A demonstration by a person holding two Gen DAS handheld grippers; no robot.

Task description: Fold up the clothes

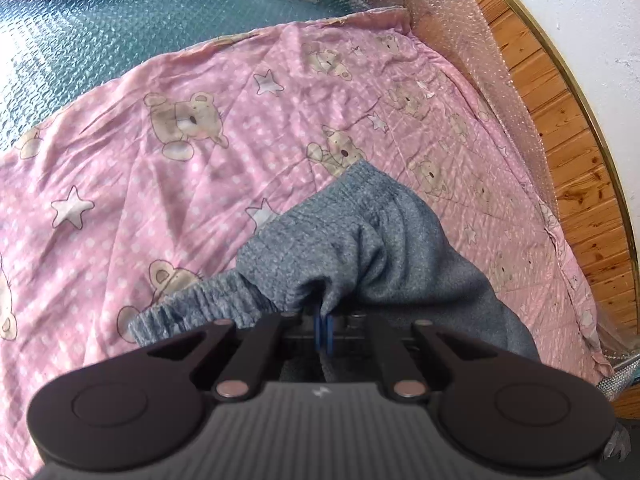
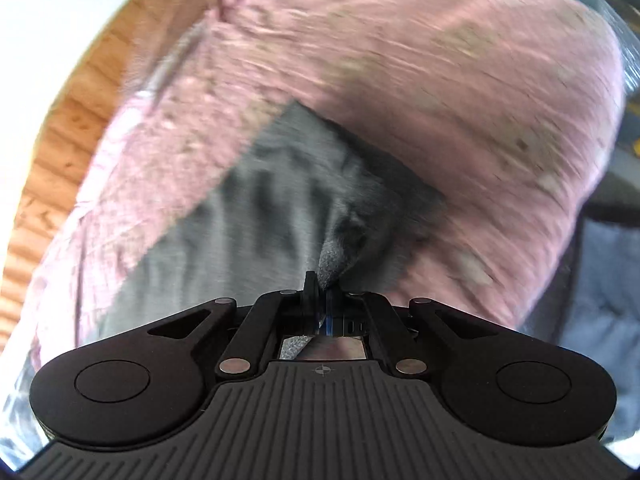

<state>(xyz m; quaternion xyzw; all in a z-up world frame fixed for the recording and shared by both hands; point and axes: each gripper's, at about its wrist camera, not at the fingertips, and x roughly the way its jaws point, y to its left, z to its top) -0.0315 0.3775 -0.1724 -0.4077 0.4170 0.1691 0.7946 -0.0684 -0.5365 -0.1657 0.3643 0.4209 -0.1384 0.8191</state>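
We see both grippers, left gripper (image 1: 324, 326) and right gripper (image 2: 322, 300), clenched on the grey trousers (image 1: 360, 240), bunched just ahead of the fingers, above the pink sheet (image 1: 160, 180).

We count one grey garment (image 1: 372, 240), elastic waistband showing, on one pink bear-and-star sheet (image 1: 160, 184). Two grippers: the left gripper (image 1: 324, 320) and the right gripper (image 2: 322, 300), one per view. One bubble wrap layer (image 1: 452, 12) along the sheet's far edge. Right view is blurred, so we count no prints there.
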